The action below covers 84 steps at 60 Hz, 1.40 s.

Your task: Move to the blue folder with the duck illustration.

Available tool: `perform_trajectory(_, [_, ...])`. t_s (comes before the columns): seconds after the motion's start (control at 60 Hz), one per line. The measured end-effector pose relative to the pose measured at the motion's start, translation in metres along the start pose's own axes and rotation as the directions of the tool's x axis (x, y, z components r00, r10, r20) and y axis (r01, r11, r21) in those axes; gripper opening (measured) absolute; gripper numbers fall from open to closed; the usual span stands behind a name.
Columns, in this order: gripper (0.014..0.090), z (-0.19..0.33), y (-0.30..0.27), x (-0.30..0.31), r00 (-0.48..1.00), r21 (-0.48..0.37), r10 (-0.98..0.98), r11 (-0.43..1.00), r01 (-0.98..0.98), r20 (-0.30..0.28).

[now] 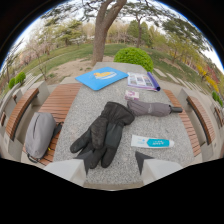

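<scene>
Grey speckled stone worktop (75,107), outdoors, flanked by wooden slatted benches (57,102) on both sides.

Tongs (114,167): two pale fingers (70,170) at the near edge of the worktop, spread apart, nothing held, nothing between them; tips just short of the gloves.

Blue folder (101,77): at the far end of the worktop, left of centre, lying flat, yellow duck illustration on its cover. Well beyond the tongs, past the gloves.

Black gloves (102,134): a pair, lying overlapped mid-worktop, just ahead of the tongs, fingers pointing towards the near left.

Grey folded umbrella (150,107): right of the gloves' cuffs, lying on its side, dark handle towards the right-hand bench.

White and teal tube (152,142): flat on the worktop, near right, just beside the gloves and just ahead of the right finger.

Small pink item (132,94): between the folder and the umbrella; kind not discernible.

Open booklet or papers (140,80): far right end, just beside the folder, with a purple pen-like object (154,81) along its right edge.

Grey bag (40,135): resting on the left-hand bench, near end, dark strap below it.

Background: tree trunk (102,32) beyond the far end, rounded green shrub (134,57) to its right, lawn and further trees behind.
</scene>
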Motion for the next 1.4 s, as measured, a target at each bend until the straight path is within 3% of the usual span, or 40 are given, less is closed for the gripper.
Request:
perform_trajectory(0.283, [0.0849, 0.008, -0.036, -0.031, 1.0, 0.069, 0.016, 0.998, -0.015, -0.015])
perform_trajectory(0.567, [0.0849, 0.048, -0.111, -0.046, 1.0, 0.154, 0.02, 0.988, -0.018, -0.008])
perform_trajectory(0.85, [0.0849, 0.132, -0.201, -0.056, 0.999, 0.203, -0.005, 0.979, -0.002, 0.032])
perform_trajectory(1.4, [0.0844, 0.329, -0.331, -0.068, 0.995, 0.199, -0.051, 0.979, 0.034, 0.08])
